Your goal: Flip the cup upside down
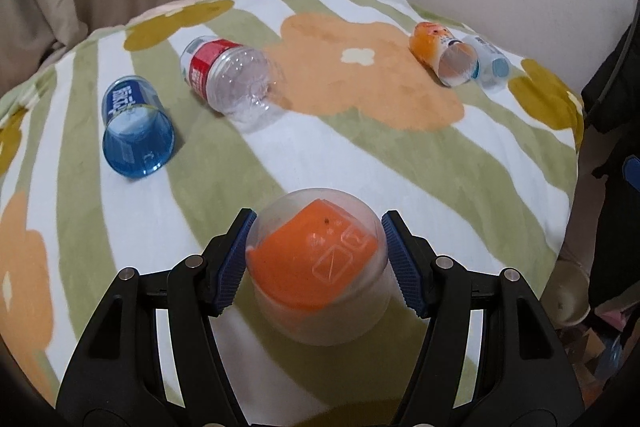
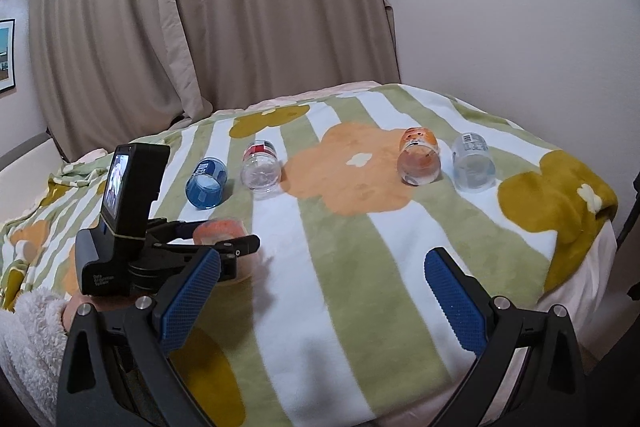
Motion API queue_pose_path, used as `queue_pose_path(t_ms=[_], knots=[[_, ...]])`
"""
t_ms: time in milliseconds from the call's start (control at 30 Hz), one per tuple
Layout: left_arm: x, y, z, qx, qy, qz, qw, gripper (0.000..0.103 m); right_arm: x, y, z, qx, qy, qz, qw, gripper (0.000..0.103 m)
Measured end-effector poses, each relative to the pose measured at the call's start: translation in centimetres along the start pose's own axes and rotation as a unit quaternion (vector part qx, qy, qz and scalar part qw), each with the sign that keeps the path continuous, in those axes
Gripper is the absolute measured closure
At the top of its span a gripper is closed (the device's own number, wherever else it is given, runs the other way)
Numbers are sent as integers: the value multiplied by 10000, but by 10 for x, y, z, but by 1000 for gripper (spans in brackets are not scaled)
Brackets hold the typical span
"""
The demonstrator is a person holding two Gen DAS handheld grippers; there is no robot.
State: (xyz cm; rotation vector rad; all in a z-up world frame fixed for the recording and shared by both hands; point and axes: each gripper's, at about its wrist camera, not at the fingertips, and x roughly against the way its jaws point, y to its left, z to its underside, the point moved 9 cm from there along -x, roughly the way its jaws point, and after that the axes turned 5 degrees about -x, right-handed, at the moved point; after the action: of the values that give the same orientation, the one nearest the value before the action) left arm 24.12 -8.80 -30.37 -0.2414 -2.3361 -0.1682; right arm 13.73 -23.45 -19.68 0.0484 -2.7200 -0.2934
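Note:
A clear plastic cup with an orange label [image 1: 318,267] sits between the blue pads of my left gripper [image 1: 316,259], bottom up, low over the striped flower blanket [image 1: 360,155]. The pads press its sides. In the right wrist view the same cup [image 2: 222,231] shows blurred in the left gripper [image 2: 216,243], which a hand in a fleecy sleeve holds. My right gripper [image 2: 324,291] is open and empty above the blanket's near part.
Several cups lie on their sides further back: a blue one [image 1: 136,125], a clear one with a red label [image 1: 232,79], an orange one [image 1: 444,53] and a pale clear one [image 1: 490,63]. Curtains [image 2: 180,27] and a wall stand behind the bed.

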Motion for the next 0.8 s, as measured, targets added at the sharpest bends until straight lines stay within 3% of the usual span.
queue_pose_path(t_ms=[367, 467, 800], knots=[[-1, -2, 5, -117, 141, -57, 9998, 38, 1, 5, -1, 43, 39, -66, 10000, 1], [1, -3, 4, -169, 109, -75, 9998, 0, 1, 6, -1, 38, 39, -70, 10000, 1], [38, -2, -10, -149, -126, -67, 9998, 0, 10, 14, -10, 45, -34, -90, 9999, 1]])
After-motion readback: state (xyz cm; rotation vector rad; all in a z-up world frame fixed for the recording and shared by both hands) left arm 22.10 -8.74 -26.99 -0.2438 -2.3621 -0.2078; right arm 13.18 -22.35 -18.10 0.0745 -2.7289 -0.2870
